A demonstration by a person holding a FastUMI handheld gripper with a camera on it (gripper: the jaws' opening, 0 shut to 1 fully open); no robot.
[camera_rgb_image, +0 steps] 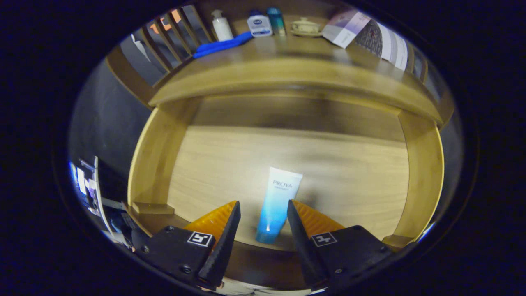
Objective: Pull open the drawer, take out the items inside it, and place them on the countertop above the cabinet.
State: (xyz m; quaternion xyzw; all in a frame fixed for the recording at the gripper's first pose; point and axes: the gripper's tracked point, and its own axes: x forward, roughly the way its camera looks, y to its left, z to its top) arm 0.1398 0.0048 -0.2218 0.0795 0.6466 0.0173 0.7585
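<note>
Pale wood forms the floor of the open drawer [328,164], whose side walls rise to either side and whose front rail lies nearest the gripper [263,209]. A single tube [277,201], white at its crimped end and shading to blue at its cap, lies on the drawer floor close to the front rail, cap end nearest the rail and crimped end pointing toward the back of the drawer. The gripper hangs above the front rail with its two fingers spread apart; the lower part of the tube appears in the gap between them, and neither finger touches it. Above and behind the drawer runs the countertop [287,61] of the cabinet. On it, well beyond the tube, lie a blue cloth [222,45], a white pump bottle [222,26], a white jar with a dark cap [259,24], a teal bottle [276,21], a small lidded dish [305,27] and an open booklet [365,35]. Wooden slats [172,37] stand at the countertop's far end beside the cloth.
</note>
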